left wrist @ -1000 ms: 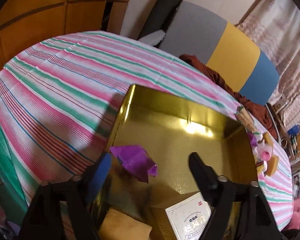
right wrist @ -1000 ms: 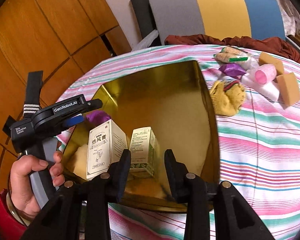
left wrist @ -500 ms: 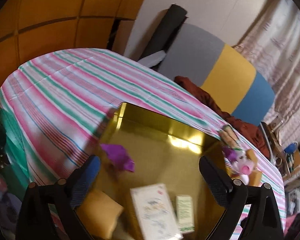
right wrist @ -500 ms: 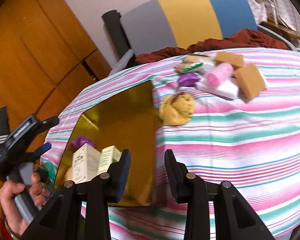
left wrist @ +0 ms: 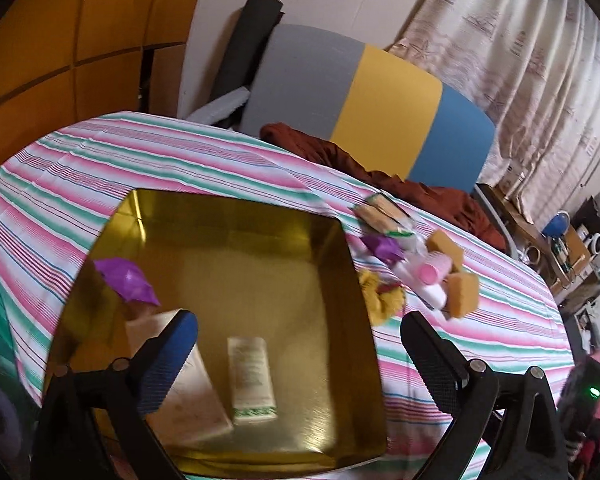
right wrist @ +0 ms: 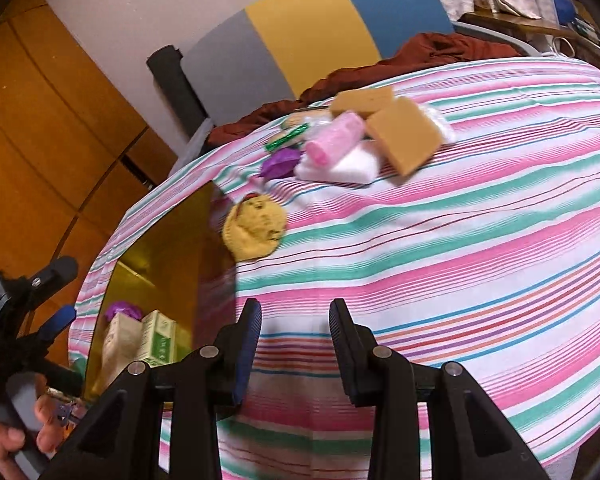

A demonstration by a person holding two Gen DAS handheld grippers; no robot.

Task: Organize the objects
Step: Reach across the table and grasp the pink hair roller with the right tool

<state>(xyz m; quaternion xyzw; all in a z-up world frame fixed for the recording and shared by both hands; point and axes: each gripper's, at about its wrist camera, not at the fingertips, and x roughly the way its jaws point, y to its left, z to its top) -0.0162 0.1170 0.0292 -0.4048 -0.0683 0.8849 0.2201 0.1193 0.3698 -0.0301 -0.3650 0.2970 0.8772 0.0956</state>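
A: Starting nearest, what is each hand-held gripper doing?

B: The left hand-held gripper point(left wrist: 298, 354) is standing released, its jaws still spreading apart with nothing pressed between them, and it is hovering above the gold tray point(left wrist: 340, 412). The right hand-held gripper point(right wrist: 294, 350) is only narrowly parted, its jaws are opening slightly, and nothing is sitting between them; it is hanging over bare striped cloth point(right wrist: 460, 264) on the bench. A hand point(right wrist: 18, 436) is gripping the left tool's handle at the lower left of the right wrist view.

A: And what is lying in the tray?

B: A large cream box point(left wrist: 192, 392) is lying just beside a smaller green-and-white box point(left wrist: 250, 376). Behind them, near the tray's left wall, a purple wrapper point(left wrist: 126, 280) is resting.

A: What is waiting outside it?

B: A yellow knitted piece point(right wrist: 256, 226) is sitting right against the tray's right edge. Farther out, a cluster is bunching together: a second purple wrapper point(right wrist: 280, 162), a pink roll point(right wrist: 334, 140) on a white pad point(right wrist: 348, 168), two tan sponges point(right wrist: 404, 134), and a green-tied packet point(right wrist: 290, 138).

A: And beyond the bench?

B: A reddish-brown cloth point(left wrist: 380, 168) is draping at its far edge, before a grey, yellow and blue panel point(left wrist: 384, 108).
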